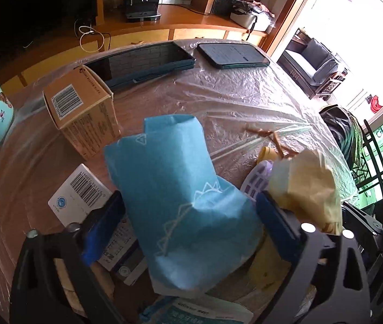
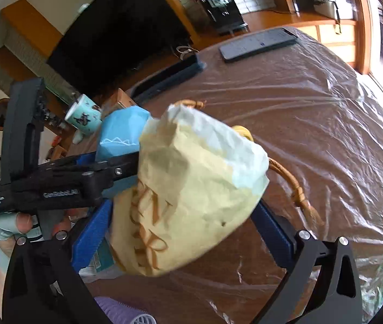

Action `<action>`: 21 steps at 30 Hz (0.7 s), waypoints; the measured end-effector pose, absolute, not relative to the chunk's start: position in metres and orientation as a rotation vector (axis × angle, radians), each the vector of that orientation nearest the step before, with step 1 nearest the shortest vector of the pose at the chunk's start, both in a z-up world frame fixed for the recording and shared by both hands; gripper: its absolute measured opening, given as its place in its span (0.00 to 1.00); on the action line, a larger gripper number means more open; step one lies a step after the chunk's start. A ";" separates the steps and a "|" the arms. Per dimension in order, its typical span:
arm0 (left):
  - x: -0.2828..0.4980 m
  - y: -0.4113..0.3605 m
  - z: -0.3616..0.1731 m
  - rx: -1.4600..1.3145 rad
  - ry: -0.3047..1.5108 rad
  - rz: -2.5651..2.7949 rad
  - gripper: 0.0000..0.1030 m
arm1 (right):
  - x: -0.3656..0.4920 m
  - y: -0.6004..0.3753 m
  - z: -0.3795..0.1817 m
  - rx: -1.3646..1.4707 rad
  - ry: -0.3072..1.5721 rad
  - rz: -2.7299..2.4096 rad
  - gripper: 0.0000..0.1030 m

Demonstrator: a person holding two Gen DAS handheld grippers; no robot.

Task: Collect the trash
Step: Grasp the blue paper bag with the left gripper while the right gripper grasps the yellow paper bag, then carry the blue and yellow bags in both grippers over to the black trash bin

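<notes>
Two grippers, two bags: each hand's tool has a paper bag between its jaws, above a round tabletop [image 1: 245, 102] under crinkled plastic film.
Blue paper bag [image 1: 180, 210]: the larger piece of trash in the left wrist view, creased, its long axis running up and away from the left gripper [image 1: 188, 232], mouth end toward the cardboard box [image 1: 83, 113].
Left jaws: spread wide with the blue bag between them; the right-hand pad meets the bag's edge, the left-hand pad seems a little clear, so whether they press I cannot tell.
Yellow paper bag [image 2: 188, 199]: crumpled, with a pale top and twisted brown cord handles, filling the span of the right gripper [image 2: 188, 232] and pointing away from it.
Right jaws: wide; both blue pads sit at the bag's flanks, but a firm squeeze is not plain.
Key relation: the two bags lie side by side, the yellow just to the right of the blue, each nearest its own hand.
Smaller litter: a white barcoded carton [image 1: 83, 194] under the left jaws.
Judgement: both bags look about ready to be lifted away.
</notes>
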State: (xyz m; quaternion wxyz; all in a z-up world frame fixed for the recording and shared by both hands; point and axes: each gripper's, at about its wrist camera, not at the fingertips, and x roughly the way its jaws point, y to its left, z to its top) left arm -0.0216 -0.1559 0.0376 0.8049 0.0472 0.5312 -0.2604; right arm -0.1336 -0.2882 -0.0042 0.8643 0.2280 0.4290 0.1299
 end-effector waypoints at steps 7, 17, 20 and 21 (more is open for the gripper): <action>-0.021 -0.153 0.038 0.034 1.149 -0.616 0.57 | -0.142 -0.293 -0.001 0.475 0.827 0.337 0.63; -0.041 -0.125 0.076 -0.110 1.012 -0.646 0.49 | -0.165 -0.324 0.016 0.627 0.682 0.492 0.42; -0.054 -0.120 0.087 -0.098 0.960 -0.630 0.49 | -0.168 -0.332 0.020 0.680 0.654 0.534 0.42; -0.058 -0.119 0.089 -0.093 0.947 -0.625 0.49 | -0.170 -0.335 0.022 0.694 0.645 0.541 0.42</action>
